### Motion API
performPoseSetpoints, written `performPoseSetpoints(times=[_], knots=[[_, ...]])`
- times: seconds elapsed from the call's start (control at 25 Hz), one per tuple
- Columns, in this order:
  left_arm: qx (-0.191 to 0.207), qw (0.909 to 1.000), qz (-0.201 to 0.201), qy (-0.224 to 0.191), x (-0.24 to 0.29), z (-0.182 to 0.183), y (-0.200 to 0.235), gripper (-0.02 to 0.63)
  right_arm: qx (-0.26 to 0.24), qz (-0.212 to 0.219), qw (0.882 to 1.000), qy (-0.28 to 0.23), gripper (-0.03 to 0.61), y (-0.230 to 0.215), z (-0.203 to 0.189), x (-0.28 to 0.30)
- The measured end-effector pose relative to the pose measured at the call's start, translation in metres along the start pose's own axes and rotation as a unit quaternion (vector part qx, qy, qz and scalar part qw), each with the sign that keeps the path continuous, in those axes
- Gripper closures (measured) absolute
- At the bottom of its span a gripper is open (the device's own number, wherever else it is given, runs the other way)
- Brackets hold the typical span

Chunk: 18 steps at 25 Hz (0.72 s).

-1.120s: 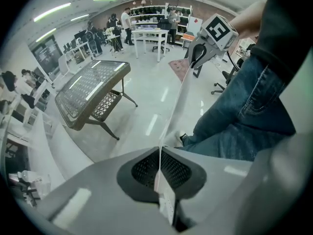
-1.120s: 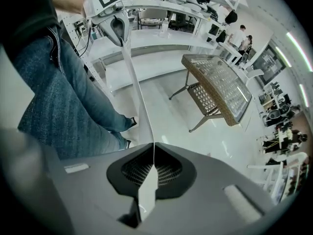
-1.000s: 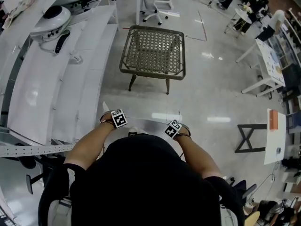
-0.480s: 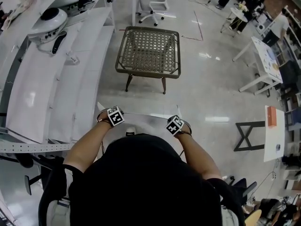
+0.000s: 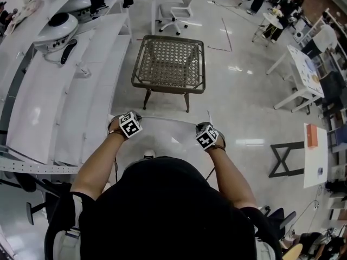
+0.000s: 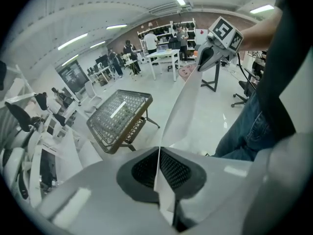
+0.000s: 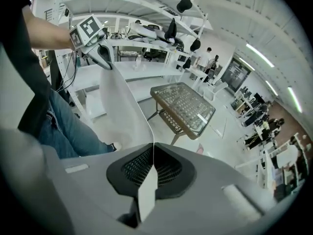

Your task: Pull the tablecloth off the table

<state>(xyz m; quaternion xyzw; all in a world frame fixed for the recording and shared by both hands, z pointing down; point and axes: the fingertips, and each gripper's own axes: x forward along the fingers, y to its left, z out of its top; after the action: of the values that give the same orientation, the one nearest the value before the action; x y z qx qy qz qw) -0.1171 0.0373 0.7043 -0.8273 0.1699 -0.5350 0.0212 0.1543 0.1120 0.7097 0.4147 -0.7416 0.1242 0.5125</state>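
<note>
The tablecloth (image 5: 162, 137), thin and pale, hangs stretched between my two grippers in front of the person's body, clear of the table. The wicker table (image 5: 168, 64) with its glass top stands bare on the floor a step ahead. My left gripper (image 5: 126, 124) is shut on one edge of the tablecloth (image 6: 183, 102), which runs up to the other gripper (image 6: 215, 43). My right gripper (image 5: 207, 137) is shut on the opposite edge of the tablecloth (image 7: 122, 106). The table (image 6: 120, 119) (image 7: 186, 106) shows beyond the cloth in both gripper views.
Long white benches (image 5: 59, 102) run along the left, with a white rounded device (image 5: 57, 25) on top. A white office chair (image 5: 181, 7) stands behind the table. White desks (image 5: 301, 75) and a black X-frame stand (image 5: 284, 158) are at the right; people sit far back.
Both grippers have risen and moved apart, so the cloth is spread wider between them. The table sits slightly farther up in the head view.
</note>
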Motion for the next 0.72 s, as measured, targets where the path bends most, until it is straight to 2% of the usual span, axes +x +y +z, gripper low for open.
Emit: performPoseSetpoints(times=[0.2, 0.48, 0.72], knots=[[-0.001, 0.9990, 0.037, -0.025, -0.029, 0.025, 0.026, 0.612, 0.008, -0.030, 0.999, -0.033, 0.548, -0.029, 0.027, -0.031], [0.010, 0.9971, 0.059, -0.047, -0.064, 0.055, 0.046, 0.614, 0.005, -0.065, 0.995, -0.072, 0.546, -0.058, 0.058, -0.071], [0.018, 0.9956, 0.070, -0.060, -0.078, 0.066, 0.053, 0.612, 0.008, -0.083, 0.992, -0.096, 0.546, -0.072, 0.073, -0.092]])
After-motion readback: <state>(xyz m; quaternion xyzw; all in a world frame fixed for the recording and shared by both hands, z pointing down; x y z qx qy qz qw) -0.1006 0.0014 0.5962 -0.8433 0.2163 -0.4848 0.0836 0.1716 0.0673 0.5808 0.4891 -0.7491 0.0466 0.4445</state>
